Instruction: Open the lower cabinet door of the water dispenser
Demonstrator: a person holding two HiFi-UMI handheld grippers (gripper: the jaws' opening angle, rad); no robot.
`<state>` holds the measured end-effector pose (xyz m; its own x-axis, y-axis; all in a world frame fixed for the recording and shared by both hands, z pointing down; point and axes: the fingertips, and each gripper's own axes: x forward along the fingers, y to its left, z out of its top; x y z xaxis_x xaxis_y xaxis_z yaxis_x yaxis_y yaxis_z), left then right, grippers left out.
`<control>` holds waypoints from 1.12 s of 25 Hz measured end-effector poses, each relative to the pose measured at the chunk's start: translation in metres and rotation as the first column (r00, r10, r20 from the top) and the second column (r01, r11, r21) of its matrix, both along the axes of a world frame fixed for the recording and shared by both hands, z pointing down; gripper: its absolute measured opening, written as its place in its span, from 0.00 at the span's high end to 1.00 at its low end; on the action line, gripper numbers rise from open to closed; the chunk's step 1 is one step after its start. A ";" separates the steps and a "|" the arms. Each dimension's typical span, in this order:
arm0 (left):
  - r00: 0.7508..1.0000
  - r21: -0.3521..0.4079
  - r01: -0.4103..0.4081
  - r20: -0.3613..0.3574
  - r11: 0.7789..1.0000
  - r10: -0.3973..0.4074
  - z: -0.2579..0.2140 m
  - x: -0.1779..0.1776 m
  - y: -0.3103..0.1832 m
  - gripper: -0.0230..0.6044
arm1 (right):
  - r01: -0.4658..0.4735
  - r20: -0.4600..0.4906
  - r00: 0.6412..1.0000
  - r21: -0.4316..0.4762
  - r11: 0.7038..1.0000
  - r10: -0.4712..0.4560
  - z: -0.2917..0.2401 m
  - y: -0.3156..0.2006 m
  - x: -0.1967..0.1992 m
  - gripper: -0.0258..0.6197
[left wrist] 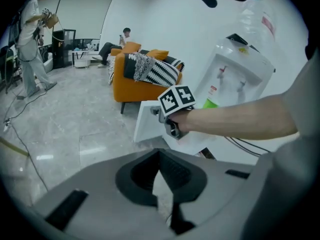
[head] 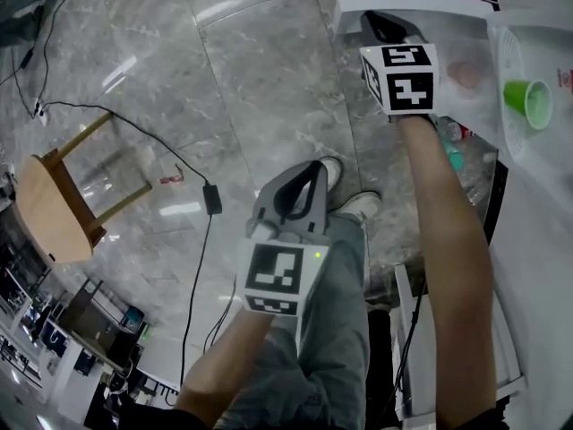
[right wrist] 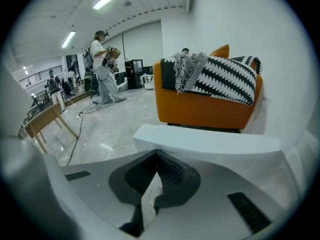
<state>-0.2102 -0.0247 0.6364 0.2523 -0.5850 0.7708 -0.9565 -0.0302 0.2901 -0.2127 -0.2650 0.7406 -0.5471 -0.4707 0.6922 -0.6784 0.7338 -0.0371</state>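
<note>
Head view has the right gripper (head: 374,18) reaching to the top edge of the lower cabinet door (head: 448,7), which stands swung out from the white water dispenser (left wrist: 235,69) over the marble floor (head: 251,70). Seen in the right gripper view, its jaws are pressed together with nothing between them, their tips right at the door's white edge. The left gripper (head: 309,176) hangs well apart above the person's shoes, jaws likewise closed and empty, and a green cup (head: 528,101) sits below the dispenser's taps.
</note>
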 end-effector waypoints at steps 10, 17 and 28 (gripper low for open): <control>0.999 -0.009 0.048 0.004 0.999 -0.048 -0.003 -0.019 -0.002 0.95 | -0.130 0.111 0.984 -0.103 0.986 0.141 -0.004 -0.028 -0.010 0.94; 0.999 -0.001 0.035 0.002 0.999 -0.035 -0.006 -0.009 -0.002 0.95 | -0.172 0.176 0.964 -0.149 0.974 0.198 -0.010 -0.023 0.003 0.94; 0.999 0.029 -0.054 0.003 0.998 0.054 -0.017 0.037 -0.002 0.95 | -0.171 0.239 0.948 -0.169 0.971 0.209 -0.032 0.022 0.048 0.94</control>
<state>-0.1731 -0.0265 0.6191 0.2825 -0.5925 0.7545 -0.9539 -0.0904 0.2862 -0.1646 -0.2431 0.7087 -0.6230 -0.4887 0.6108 -0.7592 0.5659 -0.3216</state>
